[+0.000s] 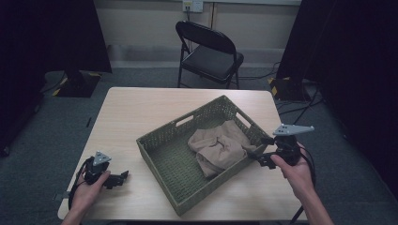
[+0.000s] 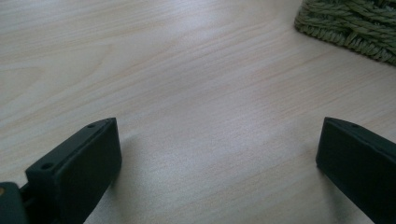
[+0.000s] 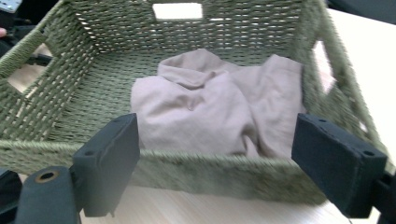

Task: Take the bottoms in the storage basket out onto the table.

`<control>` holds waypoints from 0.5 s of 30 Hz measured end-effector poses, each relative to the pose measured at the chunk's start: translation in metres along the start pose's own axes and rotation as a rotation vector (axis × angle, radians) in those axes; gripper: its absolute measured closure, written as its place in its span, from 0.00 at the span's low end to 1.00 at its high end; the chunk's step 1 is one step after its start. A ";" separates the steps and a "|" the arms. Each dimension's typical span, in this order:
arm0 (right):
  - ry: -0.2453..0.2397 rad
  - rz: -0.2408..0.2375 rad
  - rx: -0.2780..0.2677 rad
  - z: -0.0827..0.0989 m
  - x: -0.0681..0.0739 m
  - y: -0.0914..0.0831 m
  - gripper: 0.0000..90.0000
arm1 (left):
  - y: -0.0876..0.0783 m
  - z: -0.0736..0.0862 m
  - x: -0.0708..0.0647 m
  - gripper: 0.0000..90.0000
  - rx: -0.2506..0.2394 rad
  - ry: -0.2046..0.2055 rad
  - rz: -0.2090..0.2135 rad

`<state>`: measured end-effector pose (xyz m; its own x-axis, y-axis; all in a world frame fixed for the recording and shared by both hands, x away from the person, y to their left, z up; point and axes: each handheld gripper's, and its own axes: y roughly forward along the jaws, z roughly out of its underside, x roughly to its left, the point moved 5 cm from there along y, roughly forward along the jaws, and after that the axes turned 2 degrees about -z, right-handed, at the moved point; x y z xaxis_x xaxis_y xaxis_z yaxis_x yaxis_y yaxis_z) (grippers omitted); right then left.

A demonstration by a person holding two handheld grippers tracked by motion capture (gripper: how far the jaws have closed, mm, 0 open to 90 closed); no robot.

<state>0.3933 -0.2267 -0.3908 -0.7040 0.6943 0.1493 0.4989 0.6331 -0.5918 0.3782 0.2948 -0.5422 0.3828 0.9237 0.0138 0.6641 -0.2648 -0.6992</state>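
Lying crumpled in the basket (image 1: 162, 140), toward its right wall, the cloth (image 1: 218, 147) is seen untouched. The right gripper (image 1: 262, 157) is held just outside that wall, jaws spread wide and aimed at the cloth (image 3: 210, 109) over the rim (image 3: 196, 165). The left gripper (image 1: 123, 176) is rested low on the table (image 1: 131, 108), jaws likewise released, well apart from the basket.

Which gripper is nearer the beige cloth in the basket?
Right. The right gripper sits just outside the basket wall beside the beige cloth; the left gripper rests on the table, across the basket from it.
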 end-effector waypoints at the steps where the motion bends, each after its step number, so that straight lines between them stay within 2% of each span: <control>1: 0.000 0.000 0.000 0.000 0.000 0.000 0.16 | 0.000 0.000 0.000 0.00 0.000 0.001 0.000; 10: -0.045 -0.018 0.042 -0.023 0.002 0.027 0.15 | 0.000 0.000 0.000 0.00 0.000 0.000 0.000; 11: -0.051 -0.021 0.060 -0.028 0.000 0.035 0.15 | 0.000 0.000 0.000 0.00 0.000 0.000 0.000; 13: -0.055 -0.022 0.069 -0.030 -0.001 0.040 0.15 | 0.000 0.000 0.000 0.00 0.000 0.000 0.000; 15: -0.055 -0.041 0.098 -0.032 -0.002 0.051 0.15 | 0.000 0.000 0.000 0.00 0.000 0.000 0.000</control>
<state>0.4364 -0.1851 -0.3962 -0.7508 0.6470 0.1329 0.4194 0.6224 -0.6609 0.3782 0.2948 -0.5422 0.3827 0.9238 0.0136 0.6642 -0.2649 -0.6991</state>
